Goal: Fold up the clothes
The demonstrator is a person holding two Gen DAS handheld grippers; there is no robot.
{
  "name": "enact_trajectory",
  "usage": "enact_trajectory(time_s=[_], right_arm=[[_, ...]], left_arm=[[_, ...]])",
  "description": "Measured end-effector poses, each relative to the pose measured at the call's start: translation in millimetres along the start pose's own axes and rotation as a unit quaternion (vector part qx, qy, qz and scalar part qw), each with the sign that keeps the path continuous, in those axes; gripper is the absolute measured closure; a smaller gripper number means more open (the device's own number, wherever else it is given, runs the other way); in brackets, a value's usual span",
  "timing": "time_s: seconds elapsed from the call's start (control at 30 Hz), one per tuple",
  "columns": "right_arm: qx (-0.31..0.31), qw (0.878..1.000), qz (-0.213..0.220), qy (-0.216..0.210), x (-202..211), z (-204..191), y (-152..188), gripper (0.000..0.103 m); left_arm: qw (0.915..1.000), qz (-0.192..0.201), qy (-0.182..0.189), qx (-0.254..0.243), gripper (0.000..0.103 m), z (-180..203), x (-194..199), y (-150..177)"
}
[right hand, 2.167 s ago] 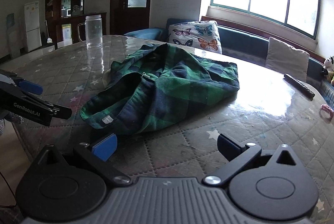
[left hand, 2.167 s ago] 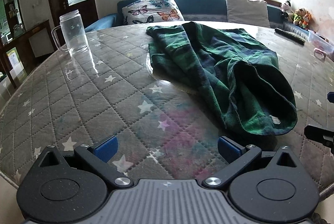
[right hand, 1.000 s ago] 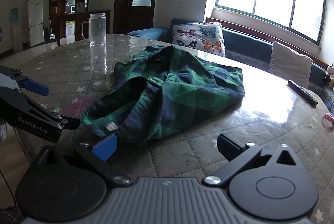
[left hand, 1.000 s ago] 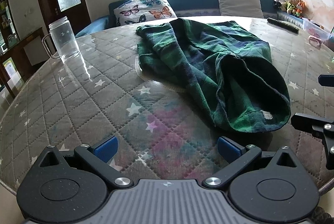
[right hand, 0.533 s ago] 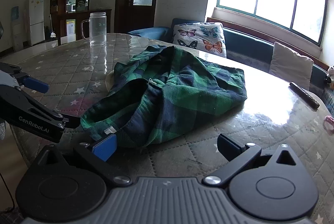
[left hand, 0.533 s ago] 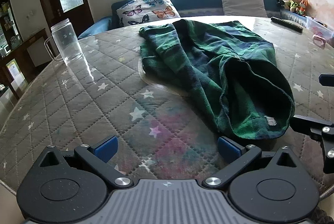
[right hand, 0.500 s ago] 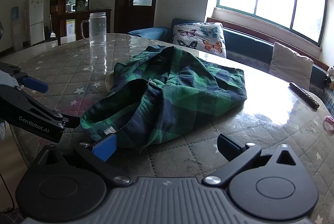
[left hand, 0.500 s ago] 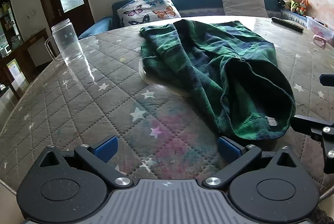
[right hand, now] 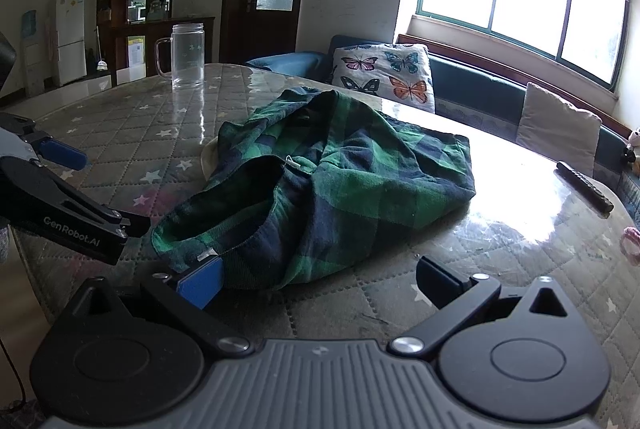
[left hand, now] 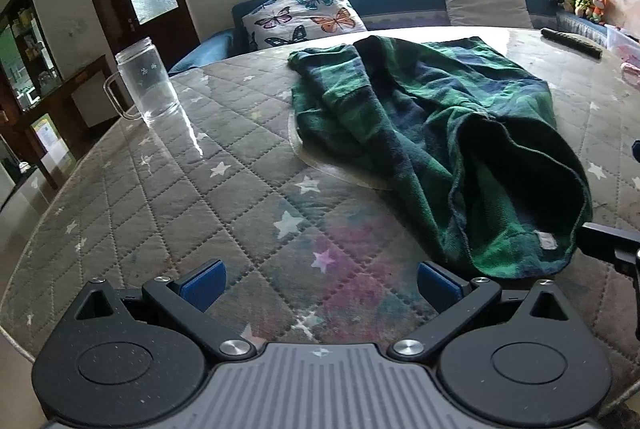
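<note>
A green and navy plaid garment point(left hand: 440, 133) lies crumpled on the round table point(left hand: 180, 197), its open hem with a white label facing the near edge. My left gripper point(left hand: 320, 285) stands open low over the table, its right pad just short of the hem. In the right wrist view the garment point(right hand: 340, 181) fills the middle. My right gripper point(right hand: 319, 283) is open, its left blue pad against the hem by the label. The left gripper point(right hand: 100, 189) shows at the left there, open, beside the hem. The right gripper point(left hand: 624, 197) enters the left wrist view's right edge.
A clear glass mug point(left hand: 142, 81) point(right hand: 187, 55) stands at the far left of the table. A dark remote point(left hand: 570, 43) point(right hand: 584, 187) lies at the far right. A butterfly pillow point(left hand: 304, 15) and a bench sit behind. The table edge runs just under both grippers.
Both grippers have crept closer to the garment's near hem; the right gripper's left pad now reaches it. The garment has not moved, and both grippers stay open.
</note>
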State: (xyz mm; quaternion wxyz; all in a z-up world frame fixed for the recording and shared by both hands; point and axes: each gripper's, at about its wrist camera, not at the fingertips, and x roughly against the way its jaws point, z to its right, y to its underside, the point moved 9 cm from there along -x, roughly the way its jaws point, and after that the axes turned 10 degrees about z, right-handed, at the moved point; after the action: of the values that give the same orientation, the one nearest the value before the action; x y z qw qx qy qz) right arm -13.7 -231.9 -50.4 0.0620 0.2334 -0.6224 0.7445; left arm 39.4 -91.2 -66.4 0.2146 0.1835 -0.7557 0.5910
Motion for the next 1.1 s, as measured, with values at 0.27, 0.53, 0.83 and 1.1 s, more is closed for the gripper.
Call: enact_trajectory(time_s=[0.27,0.53,0.83,1.1], right_arm=[[0.001,1.000,0.003,0.001,-3.6,0.7,-5.7,0.000],[0.006,1.000,0.010,0.006,-7.6,-0.3,-13.7,0.000],[0.007,1.000,0.010,0.005,-12.7,0.0,-16.5,0.000],[0.006,1.000,0.011,0.007,-19.4,6.9,-23.7,0.000]], left_arm=[[0.9988,-0.001,-0.047,0.010,0.000,-15.5,-5.9,-7.0],[0.9959,0.004,-0.085,0.031,0.000,-30.3,-11.0,-16.8],[0.9949,0.009,-0.093,0.039,0.000,-30.6,-14.1,-26.3],[0.9912,0.012,-0.130,0.023,0.000,-30.9,-24.8,-33.4]])
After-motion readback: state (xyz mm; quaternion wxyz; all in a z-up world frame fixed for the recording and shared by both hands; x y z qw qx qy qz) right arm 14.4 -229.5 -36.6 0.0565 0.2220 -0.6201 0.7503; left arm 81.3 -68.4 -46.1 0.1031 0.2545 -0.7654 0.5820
